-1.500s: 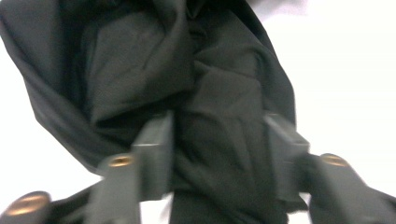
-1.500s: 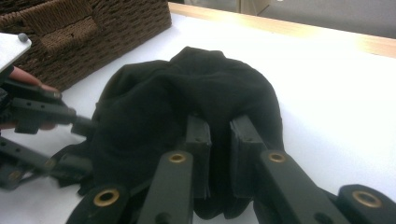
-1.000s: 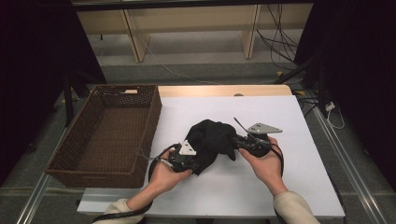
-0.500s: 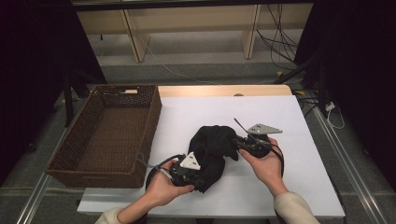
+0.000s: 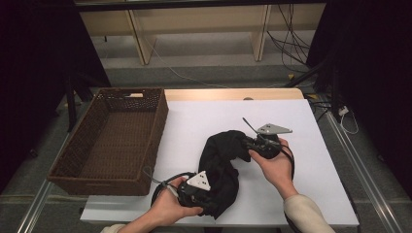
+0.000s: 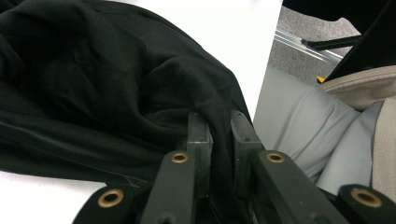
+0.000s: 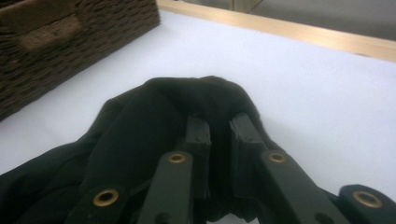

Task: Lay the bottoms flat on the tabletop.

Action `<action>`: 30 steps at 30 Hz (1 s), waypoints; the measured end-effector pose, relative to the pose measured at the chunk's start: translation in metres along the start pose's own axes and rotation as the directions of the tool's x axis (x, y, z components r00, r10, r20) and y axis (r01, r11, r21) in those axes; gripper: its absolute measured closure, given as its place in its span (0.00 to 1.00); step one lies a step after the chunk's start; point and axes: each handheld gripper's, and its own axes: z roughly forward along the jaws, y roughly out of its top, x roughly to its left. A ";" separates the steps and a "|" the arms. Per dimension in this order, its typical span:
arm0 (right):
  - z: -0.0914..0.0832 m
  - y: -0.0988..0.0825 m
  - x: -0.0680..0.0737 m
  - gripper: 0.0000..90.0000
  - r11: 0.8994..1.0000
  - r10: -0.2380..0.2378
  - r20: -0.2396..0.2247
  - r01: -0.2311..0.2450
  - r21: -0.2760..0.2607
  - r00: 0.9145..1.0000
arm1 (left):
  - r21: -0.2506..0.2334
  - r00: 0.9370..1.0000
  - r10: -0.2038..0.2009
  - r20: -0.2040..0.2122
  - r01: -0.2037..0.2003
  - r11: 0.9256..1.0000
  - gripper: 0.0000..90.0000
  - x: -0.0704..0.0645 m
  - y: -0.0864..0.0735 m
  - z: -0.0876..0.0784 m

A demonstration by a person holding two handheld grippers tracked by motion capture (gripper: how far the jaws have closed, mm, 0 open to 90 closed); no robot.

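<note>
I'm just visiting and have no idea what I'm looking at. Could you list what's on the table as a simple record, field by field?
Surface: white table top
Item handled: black cloth, bunched up near the middle of the table
Left gripper: shut on the near end of the cloth
Right gripper: shut on the far end of the cloth
Container: brown wicker basket at the table's left, nothing inside
Cloth and basket: apart, cloth not in the basket
Who works: a person, one gripper in each hand
</note>
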 end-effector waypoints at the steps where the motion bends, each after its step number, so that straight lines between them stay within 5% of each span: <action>1: 0.002 0.002 -0.001 0.90 1.000 0.000 0.012 0.000 0.000 1.000 | 0.003 1.000 0.006 -0.005 -0.006 1.000 0.89 0.001 0.000 0.000; 12: 0.035 0.005 -0.015 0.88 0.998 -0.030 0.106 0.025 0.050 0.994 | -0.011 1.000 -0.024 -0.019 0.023 1.000 0.88 0.017 -0.005 0.005; 17: 0.047 0.001 -0.018 0.67 0.993 -0.063 0.166 0.045 0.112 0.984 | -0.029 0.999 -0.030 -0.045 0.028 0.999 0.85 0.022 -0.007 0.004; 22: 0.038 0.001 -0.026 0.63 0.987 -0.090 0.220 0.057 0.153 0.971 | -0.090 0.998 -0.047 -0.050 0.042 0.995 0.73 0.025 -0.004 -0.001; 30: 0.014 -0.011 -0.035 0.62 0.980 -0.080 0.257 0.029 0.197 0.963 | -0.196 0.985 -0.068 -0.156 0.037 0.980 0.49 0.031 0.006 -0.013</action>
